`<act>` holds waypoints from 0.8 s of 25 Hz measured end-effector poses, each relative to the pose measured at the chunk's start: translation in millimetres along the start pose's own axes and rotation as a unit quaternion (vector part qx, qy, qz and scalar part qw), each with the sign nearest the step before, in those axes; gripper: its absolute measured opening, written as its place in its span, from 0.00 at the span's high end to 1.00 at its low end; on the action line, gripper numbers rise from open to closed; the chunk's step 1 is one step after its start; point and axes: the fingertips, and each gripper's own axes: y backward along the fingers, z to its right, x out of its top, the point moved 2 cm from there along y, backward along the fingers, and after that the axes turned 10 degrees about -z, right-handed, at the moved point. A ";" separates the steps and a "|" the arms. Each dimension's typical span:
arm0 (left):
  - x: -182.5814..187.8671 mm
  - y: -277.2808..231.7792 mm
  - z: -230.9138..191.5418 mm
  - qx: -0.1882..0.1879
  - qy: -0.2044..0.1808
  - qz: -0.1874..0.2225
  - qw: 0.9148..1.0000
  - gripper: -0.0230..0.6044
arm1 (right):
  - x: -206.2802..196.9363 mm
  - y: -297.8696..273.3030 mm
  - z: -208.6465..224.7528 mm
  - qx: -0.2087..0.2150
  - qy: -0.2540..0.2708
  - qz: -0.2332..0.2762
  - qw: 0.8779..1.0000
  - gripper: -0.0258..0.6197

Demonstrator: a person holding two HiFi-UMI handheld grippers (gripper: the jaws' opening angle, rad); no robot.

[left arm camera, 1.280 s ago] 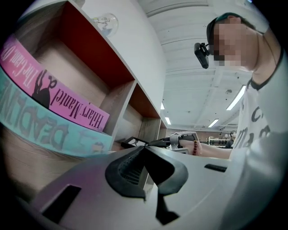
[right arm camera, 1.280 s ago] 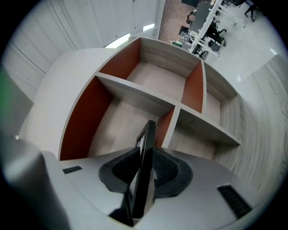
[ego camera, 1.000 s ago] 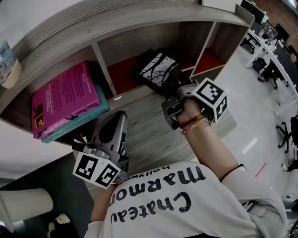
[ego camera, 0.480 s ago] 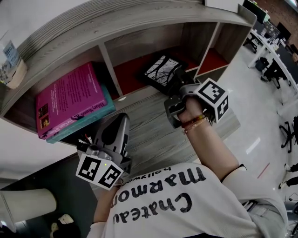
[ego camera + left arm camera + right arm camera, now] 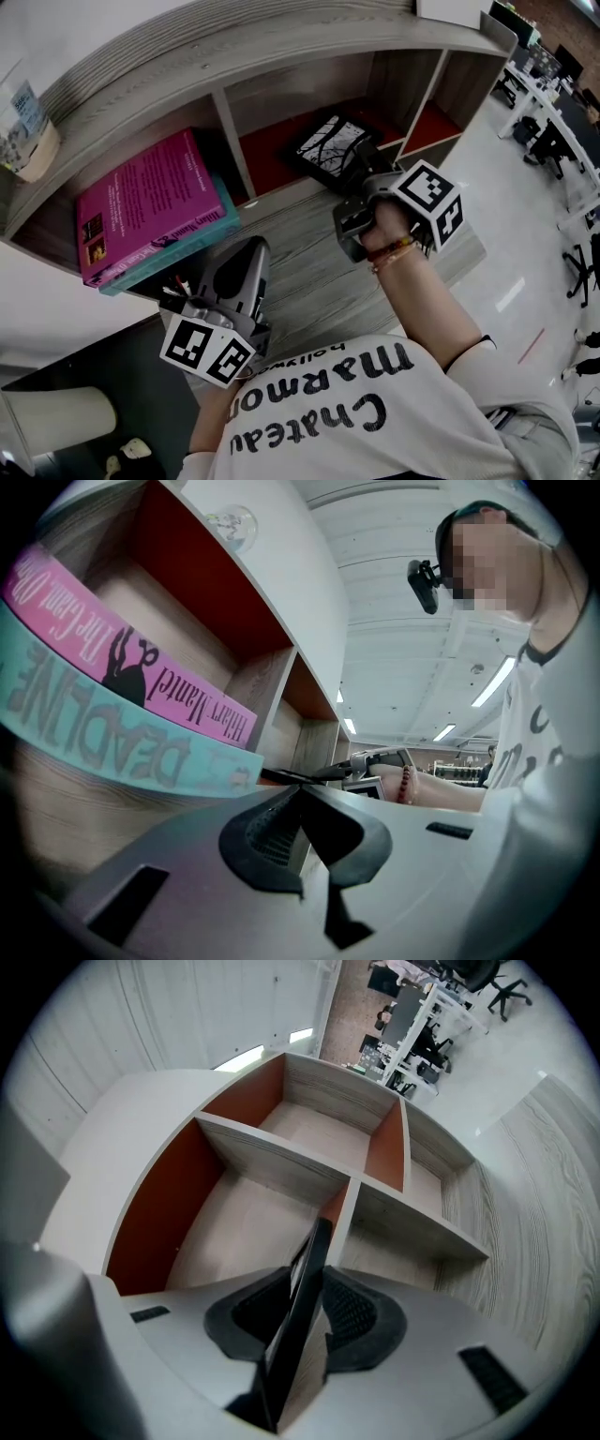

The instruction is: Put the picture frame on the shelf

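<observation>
The picture frame (image 5: 328, 142), black with a black-and-white print, stands leaning in the shelf's middle compartment (image 5: 272, 155), which has a red back. My right gripper (image 5: 361, 155) reaches into that compartment at the frame's near edge. In the right gripper view the frame (image 5: 300, 1307) runs edge-on and tilted between the pads of my right gripper (image 5: 309, 1274). Its jaws have just been opening and look slack around the frame. My left gripper (image 5: 251, 246) hovers shut and empty before the left compartment, its tips (image 5: 300, 794) meeting.
A pink book (image 5: 150, 202) lies on a teal book (image 5: 192, 242) in the left compartment. A divider (image 5: 234, 141) separates it from the frame's compartment. A cup (image 5: 23, 117) stands on the shelf top. Office desks and chairs (image 5: 553, 112) are at far right.
The whole scene has slid a little to the right in the head view. My right gripper stays at the frame in the middle compartment, and the left gripper keeps its place beside the books.
</observation>
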 end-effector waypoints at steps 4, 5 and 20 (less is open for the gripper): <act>-4.6 -2.4 -3.6 -0.006 0.010 -0.004 1.000 0.94 | -0.7 0.4 0.6 -0.008 0.009 0.001 1.000 0.81; -4.8 -4.0 -3.8 -0.009 0.011 -0.005 1.000 0.94 | 0.0 -0.3 0.0 -0.008 0.013 0.001 1.000 0.81; -4.3 3.7 -6.1 -0.006 0.011 -0.004 1.000 0.94 | -0.9 -1.7 -2.7 -0.019 0.033 -0.004 0.999 0.79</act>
